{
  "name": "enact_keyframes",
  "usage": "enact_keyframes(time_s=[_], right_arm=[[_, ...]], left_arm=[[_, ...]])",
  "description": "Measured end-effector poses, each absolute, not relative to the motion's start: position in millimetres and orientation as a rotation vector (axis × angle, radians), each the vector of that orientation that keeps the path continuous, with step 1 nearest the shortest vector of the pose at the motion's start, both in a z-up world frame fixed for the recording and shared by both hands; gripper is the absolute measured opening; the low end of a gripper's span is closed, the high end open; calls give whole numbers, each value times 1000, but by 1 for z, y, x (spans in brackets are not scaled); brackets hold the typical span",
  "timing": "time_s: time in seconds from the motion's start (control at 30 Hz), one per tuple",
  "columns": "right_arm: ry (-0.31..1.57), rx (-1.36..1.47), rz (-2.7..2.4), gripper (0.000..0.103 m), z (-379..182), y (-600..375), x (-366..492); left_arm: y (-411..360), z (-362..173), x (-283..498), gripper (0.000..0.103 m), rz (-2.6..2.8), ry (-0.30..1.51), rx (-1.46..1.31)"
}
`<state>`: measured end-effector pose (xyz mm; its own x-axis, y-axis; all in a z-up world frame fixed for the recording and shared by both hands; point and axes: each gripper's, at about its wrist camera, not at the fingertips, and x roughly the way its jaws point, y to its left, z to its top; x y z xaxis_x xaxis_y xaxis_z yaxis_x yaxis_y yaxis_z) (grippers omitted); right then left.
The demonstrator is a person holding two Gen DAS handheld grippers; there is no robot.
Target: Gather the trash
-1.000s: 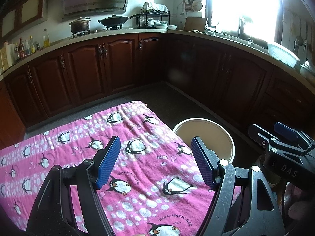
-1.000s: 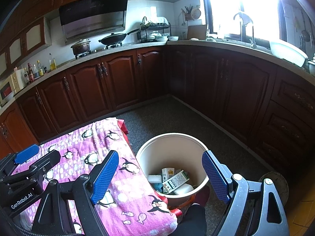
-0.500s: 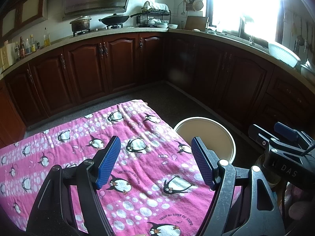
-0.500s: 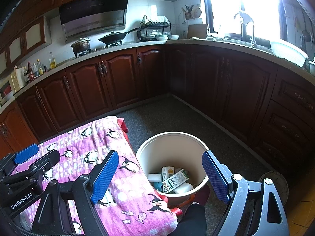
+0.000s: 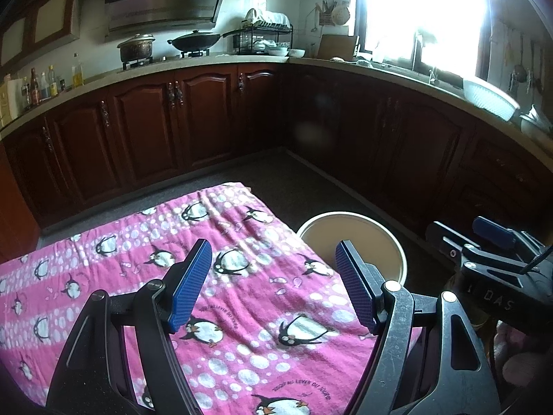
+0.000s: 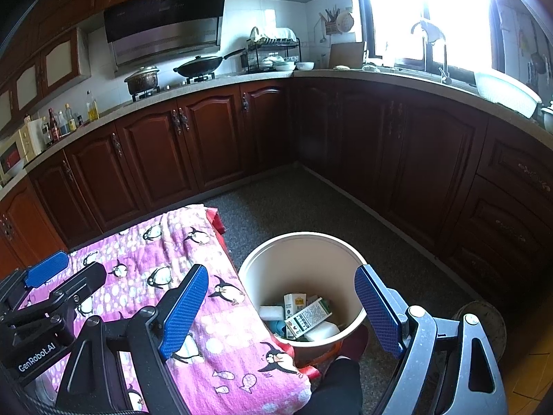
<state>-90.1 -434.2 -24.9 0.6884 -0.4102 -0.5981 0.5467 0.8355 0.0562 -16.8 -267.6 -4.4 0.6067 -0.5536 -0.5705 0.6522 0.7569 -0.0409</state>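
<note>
Tongs in both hands are tilting downward with their blue pads spread apart and nothing between them. Left tongs [image 5: 273,283] are hovering over the counter [image 5: 103,276], which is draped in a pink penguin-print cloth, their right pad reaching past the cloth's edge toward the beige trash bucket [image 5: 401,259] standing on the floor just beside it. Right tongs [image 6: 281,306] are hanging above that bucket, the left pad over the cloth's edge and the right pad over the bucket's far rim. Trash is lying at the bottom of the bucket: a small yellow-and-white carton [image 6: 294,302], a green-and-white printed box [image 6: 308,318] and some white pieces. Each pair of tongs is showing at the edge of the other's view.
</note>
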Motion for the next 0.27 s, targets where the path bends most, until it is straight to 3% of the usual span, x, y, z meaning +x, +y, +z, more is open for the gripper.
enact_keyframes(time_s=[0.27], right_arm=[[601, 243, -545, 85, -22, -437, -91]], left_arm=[[-272, -6, -19, 73, -691, 595, 202]])
